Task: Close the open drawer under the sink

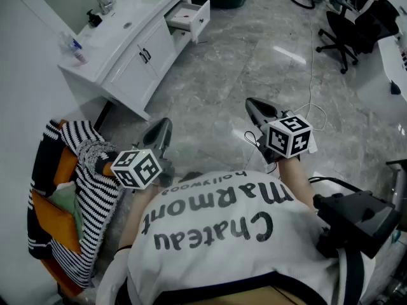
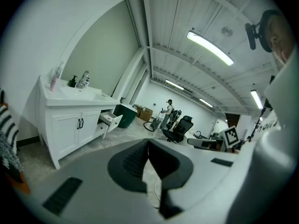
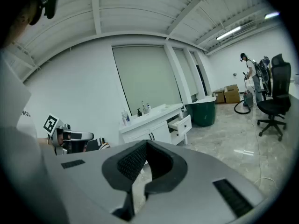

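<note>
drawer [image 1: 191, 18] stands open at the far end of the sink cabinet [image 1: 137, 65]; left gripper [image 1: 163, 127] and right gripper [image 1: 255, 105] hover well apart from it, fingers together, empty

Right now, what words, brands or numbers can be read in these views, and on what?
"Chateau Marmont" on the person's white shirt, upside down in the head view.
"hollywood" in smaller print on the same shirt.
Bottle: label too small to read.
Marker cubes: square codes only, no words.
</note>
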### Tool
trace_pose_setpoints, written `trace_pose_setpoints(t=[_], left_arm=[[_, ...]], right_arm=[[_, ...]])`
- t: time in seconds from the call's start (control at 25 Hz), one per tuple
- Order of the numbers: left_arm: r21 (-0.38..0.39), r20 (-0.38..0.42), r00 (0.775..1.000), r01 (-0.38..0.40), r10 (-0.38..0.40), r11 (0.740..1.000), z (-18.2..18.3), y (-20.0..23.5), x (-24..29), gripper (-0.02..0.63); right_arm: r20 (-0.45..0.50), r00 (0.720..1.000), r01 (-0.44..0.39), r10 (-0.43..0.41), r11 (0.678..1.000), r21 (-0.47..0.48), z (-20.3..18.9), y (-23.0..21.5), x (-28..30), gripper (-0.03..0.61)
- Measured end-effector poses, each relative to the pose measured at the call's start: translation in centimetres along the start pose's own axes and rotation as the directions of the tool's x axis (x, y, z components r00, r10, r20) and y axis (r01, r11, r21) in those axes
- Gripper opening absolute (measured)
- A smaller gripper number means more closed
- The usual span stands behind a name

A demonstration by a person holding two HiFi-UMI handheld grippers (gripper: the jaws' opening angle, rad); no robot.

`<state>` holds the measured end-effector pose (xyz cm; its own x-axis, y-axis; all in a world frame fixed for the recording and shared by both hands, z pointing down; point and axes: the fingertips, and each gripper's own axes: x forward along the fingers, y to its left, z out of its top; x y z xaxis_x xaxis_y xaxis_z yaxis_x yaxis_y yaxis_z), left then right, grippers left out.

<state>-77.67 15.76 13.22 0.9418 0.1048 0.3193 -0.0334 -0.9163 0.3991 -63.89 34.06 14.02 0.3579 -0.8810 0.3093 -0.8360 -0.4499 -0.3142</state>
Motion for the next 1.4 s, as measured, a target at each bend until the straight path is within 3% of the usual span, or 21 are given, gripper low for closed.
trace_pose_setpoints(t=[0.16, 0.4, 0.56, 0.68, 0.8, 1.0, 1.16, 1.4], left_arm=[[0.009, 0.008, 1.0, 0.011, -0.011, 1.0, 0.3, 0.0, 0.5, 0.008], [0.107, 0.106, 0.99, 0.086, -0.097, 0.991, 1.3, -0.6, -0.7, 0.008], [0.082, 0.066, 0.996, 0.054, -0.06, 0.995, 0.9, 1.4, -0.5, 0.008], [0.043, 0.059, 0.993, 0.098, -0.101, 0.994, 1.5, 1.9, 0.8, 0.008], [0.032, 0.026, 0.992, 0.12, -0.121, 0.992, 1.7, 2.8, 3.3, 0.008], [0.041, -0.033, 0.989, 0.148, -0.146, 0.988, 2.7, 4.5, 9.4, 0.008], [0.072, -0.071, 0.977, 0.205, -0.2, 0.976, 5.7, 5.5, 14.7, 0.008], [0.091, -0.086, 0.96, 0.273, -0.265, 0.958, 11.4, 8.6, 21.9, 0.008]], right_arm=[[0.004, 1.0, 0.001, -0.001, 1.0, -0.014, 0.2, -0.4, 0.3, 0.011], [0.068, 0.996, -0.053, 0.055, 0.998, -0.029, 0.8, 0.0, 0.3, 0.011], [0.076, 0.993, -0.091, 0.089, 0.996, 0.02, 0.4, -0.2, 0.2, 0.011], [0.099, 0.992, -0.078, 0.074, 0.996, 0.045, 0.6, -1.0, 0.3, 0.011], [0.151, 0.988, -0.042, 0.035, 0.998, 0.049, 1.4, -2.4, 0.8, 0.011], [0.167, 0.986, -0.048, 0.025, 0.989, 0.137, 1.8, -4.5, 3.2, 0.011], [0.166, 0.986, -0.046, 0.016, 0.982, 0.183, 3.9, -6.6, 6.7, 0.011], [0.124, 0.992, -0.004, -0.019, 0.984, 0.179, 8.2, -10.3, 13.7, 0.011]])
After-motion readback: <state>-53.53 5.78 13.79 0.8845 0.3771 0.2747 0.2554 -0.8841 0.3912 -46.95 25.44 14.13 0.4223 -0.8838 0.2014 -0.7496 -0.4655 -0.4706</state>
